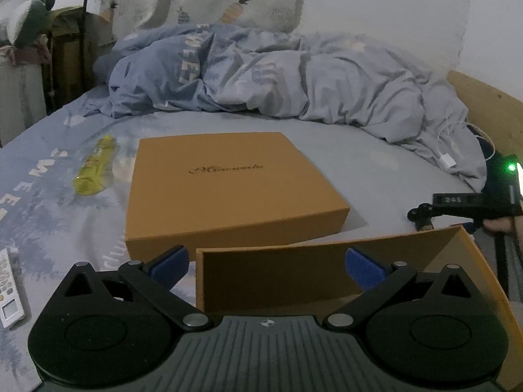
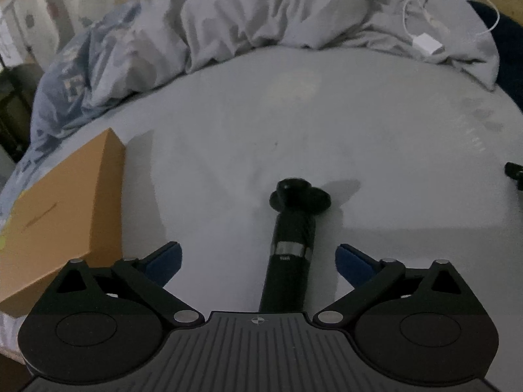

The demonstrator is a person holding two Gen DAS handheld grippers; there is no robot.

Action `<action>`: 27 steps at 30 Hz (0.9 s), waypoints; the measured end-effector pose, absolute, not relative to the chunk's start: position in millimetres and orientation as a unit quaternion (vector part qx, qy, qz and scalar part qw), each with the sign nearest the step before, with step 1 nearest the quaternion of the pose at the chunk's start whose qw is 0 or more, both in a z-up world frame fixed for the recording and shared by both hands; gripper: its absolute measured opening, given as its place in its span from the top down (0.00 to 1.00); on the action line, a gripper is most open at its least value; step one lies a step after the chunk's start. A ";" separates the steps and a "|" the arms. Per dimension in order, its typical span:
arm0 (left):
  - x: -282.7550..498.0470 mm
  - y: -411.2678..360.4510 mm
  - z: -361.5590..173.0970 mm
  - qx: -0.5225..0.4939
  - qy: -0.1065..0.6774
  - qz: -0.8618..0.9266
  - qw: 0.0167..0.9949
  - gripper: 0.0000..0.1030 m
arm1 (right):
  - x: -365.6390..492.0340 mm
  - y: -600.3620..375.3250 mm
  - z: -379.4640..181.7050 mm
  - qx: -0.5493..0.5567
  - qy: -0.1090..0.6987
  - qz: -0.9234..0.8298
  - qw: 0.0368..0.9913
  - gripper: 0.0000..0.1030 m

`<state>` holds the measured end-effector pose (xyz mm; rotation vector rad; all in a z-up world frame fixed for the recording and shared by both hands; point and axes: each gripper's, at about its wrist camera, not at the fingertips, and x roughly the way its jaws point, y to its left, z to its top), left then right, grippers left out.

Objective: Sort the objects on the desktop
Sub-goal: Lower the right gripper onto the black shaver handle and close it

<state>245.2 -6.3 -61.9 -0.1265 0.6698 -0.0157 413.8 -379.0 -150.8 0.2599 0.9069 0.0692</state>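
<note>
There are two brown cardboard box parts on the bed. One is a flat square brown cardboard lid (image 1: 235, 192) with thin curly writing on top. It lies closed side up on the smooth pale blue bed sheet (image 1: 376, 170). The other is an open brown cardboard box tray (image 1: 327, 277) with thin straight walls. It sits just in front of the lid.

The left gripper (image 1: 266, 268) has two blue ridged pads (image 1: 173, 266) on black arms. Its jaws are spread wide apart. One tray wall stands between them, but the pads do not touch it.

There is one yellow see-through plastic bottle (image 1: 94, 166), long and round. It lies on its side just left of the lid. One white remote control with small buttons (image 1: 9, 294) lies at the left edge.

The right gripper (image 2: 258, 261) also has its jaws wide open. One black round tube with a knobby end and a silver band (image 2: 291, 248) lies on the sheet between them. The fingers do not touch it. The lid is off to its left.

One puffy, crinkly blue-grey quilt (image 1: 278, 81) is heaped at the back. One thin white cable with a small white plug (image 2: 425, 42) lies on it.
</note>
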 end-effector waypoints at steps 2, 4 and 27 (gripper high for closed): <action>246.8 -6.2 -63.2 -0.063 0.328 -0.009 0.942 0.00 | 419.2 -376.9 -156.5 0.122 0.444 0.031 0.887 0.07; 248.0 -5.4 -64.5 -0.064 0.329 -0.009 0.942 0.00 | 424.6 -374.8 -162.2 0.119 0.451 0.029 0.884 0.09; 245.3 -1.8 -69.6 -0.073 0.342 -0.011 0.937 0.00 | 432.7 -368.2 -183.3 0.060 0.462 0.000 0.885 0.61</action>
